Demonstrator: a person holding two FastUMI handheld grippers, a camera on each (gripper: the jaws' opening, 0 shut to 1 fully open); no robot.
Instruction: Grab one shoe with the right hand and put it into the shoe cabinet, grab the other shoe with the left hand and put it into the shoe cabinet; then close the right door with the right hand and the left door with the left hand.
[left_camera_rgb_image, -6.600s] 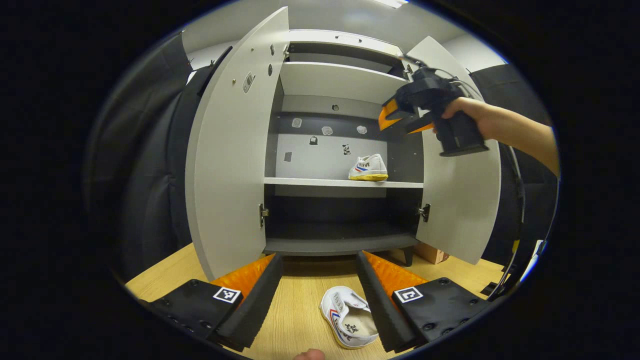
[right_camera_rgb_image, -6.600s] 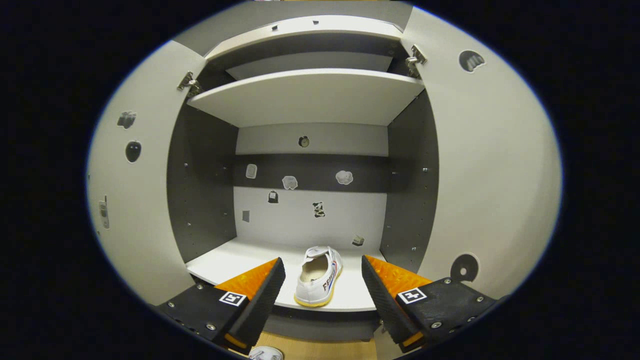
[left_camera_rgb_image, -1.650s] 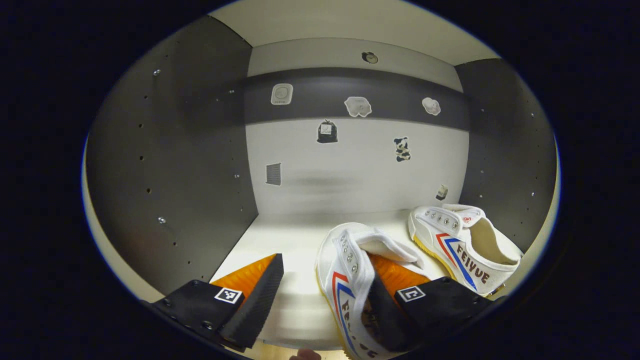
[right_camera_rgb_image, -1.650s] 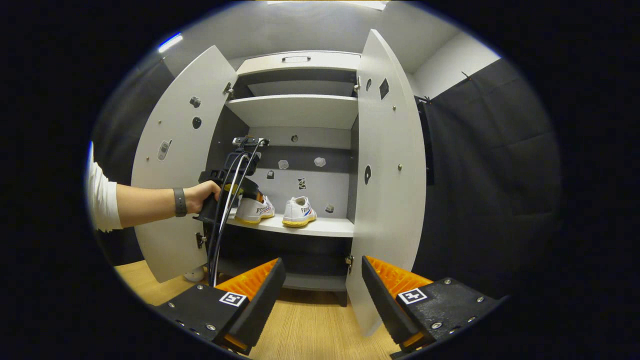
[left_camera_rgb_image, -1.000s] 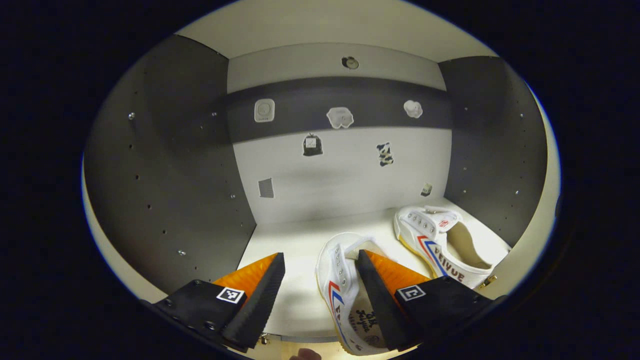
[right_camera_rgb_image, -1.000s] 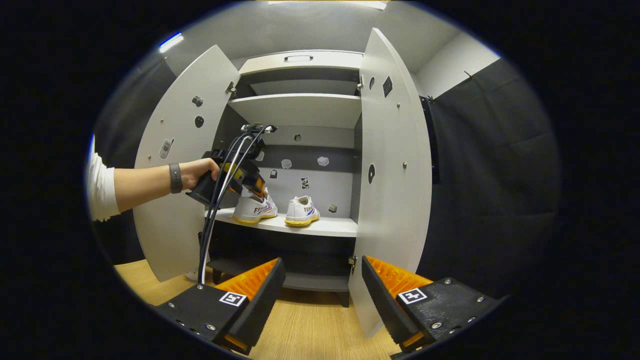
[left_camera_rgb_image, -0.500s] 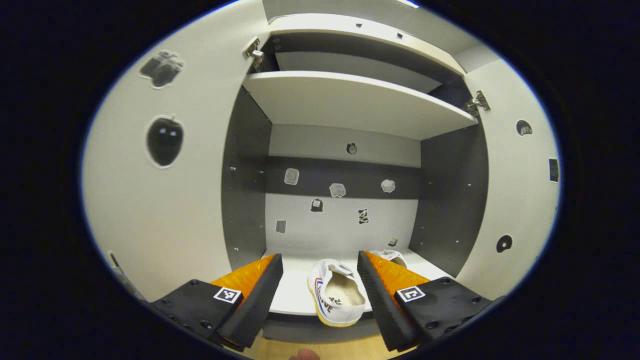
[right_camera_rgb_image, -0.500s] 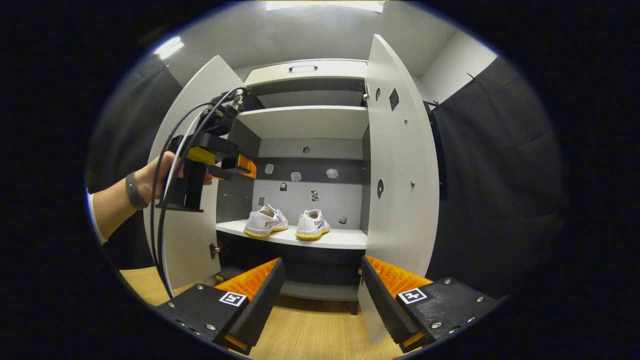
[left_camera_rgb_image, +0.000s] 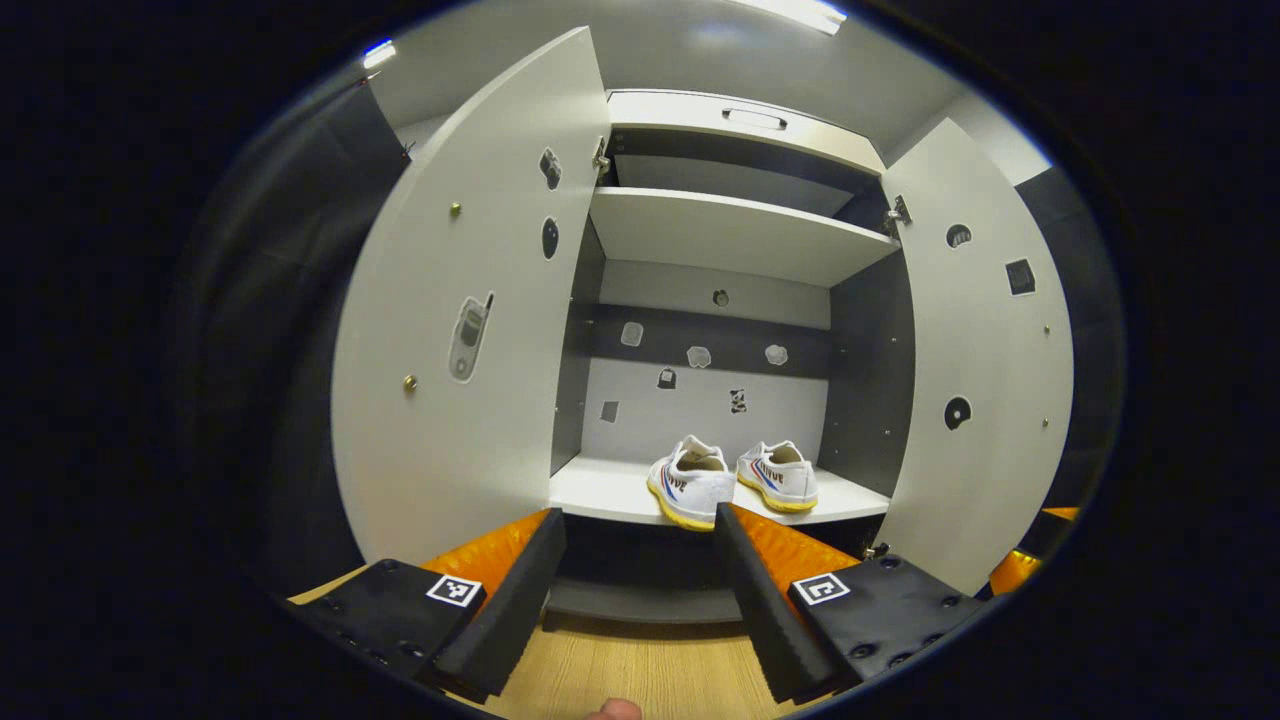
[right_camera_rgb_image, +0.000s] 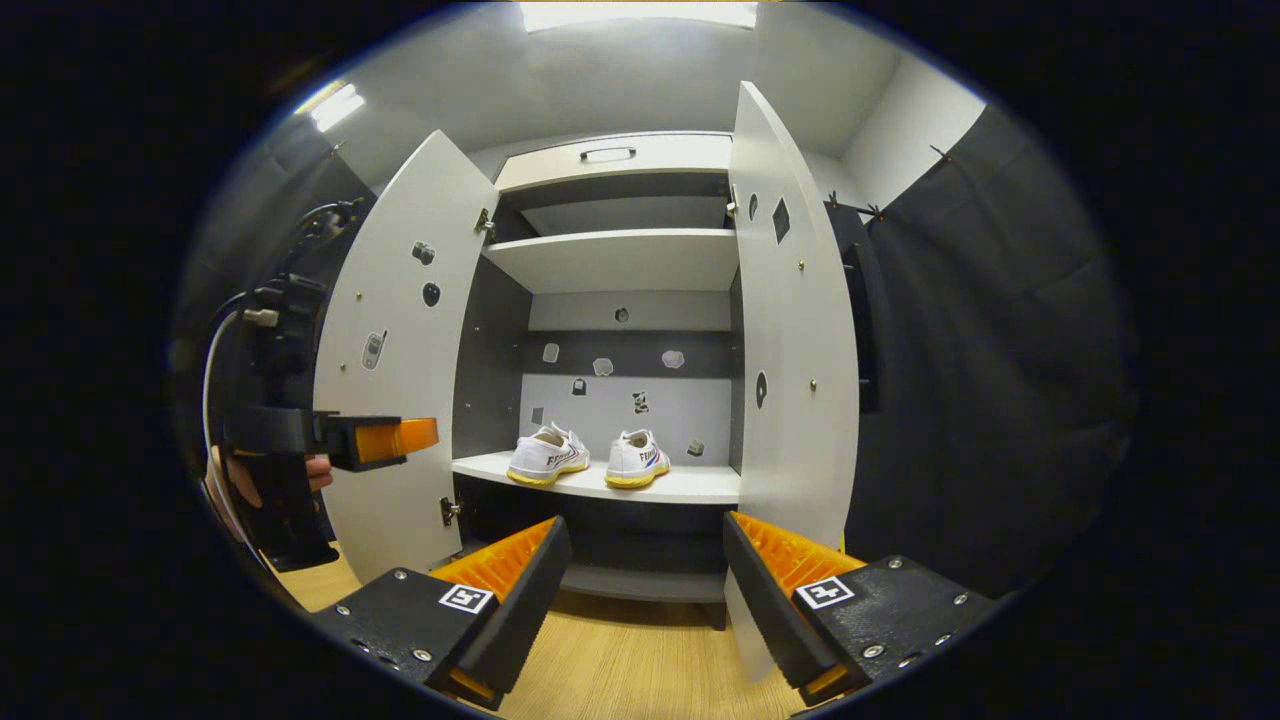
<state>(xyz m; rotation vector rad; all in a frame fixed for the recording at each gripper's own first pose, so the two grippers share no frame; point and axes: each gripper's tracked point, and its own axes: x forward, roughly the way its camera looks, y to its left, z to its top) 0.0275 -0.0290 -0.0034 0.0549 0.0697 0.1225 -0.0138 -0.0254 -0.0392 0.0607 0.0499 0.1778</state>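
Two white shoes with yellow soles stand side by side on the cabinet's middle shelf (left_camera_rgb_image: 610, 490): the left shoe (left_camera_rgb_image: 690, 483) (right_camera_rgb_image: 547, 455) and the right shoe (left_camera_rgb_image: 779, 476) (right_camera_rgb_image: 637, 459). Both doors stand open: the left door (left_camera_rgb_image: 470, 330) (right_camera_rgb_image: 395, 370) and the right door (left_camera_rgb_image: 980, 370) (right_camera_rgb_image: 795, 350). My left gripper (left_camera_rgb_image: 635, 585) is open and empty, back from the cabinet above the floor. My right gripper (right_camera_rgb_image: 640, 590) is open and empty too, low in front of the right door's edge. In the right gripper view the left gripper (right_camera_rgb_image: 330, 440) shows at far left, held by a hand.
Wooden floor (right_camera_rgb_image: 620, 660) lies in front of the cabinet. An upper shelf (right_camera_rgb_image: 615, 255) and a dark bottom compartment (right_camera_rgb_image: 620, 550) are inside. Stickers dot the back panel and the doors. Black cloth hangs on both sides.
My left gripper has let go of its shoe on the shelf and pulled back out of the cabinet, leftward. The right gripper has backed off slightly. Both shoes stay put.
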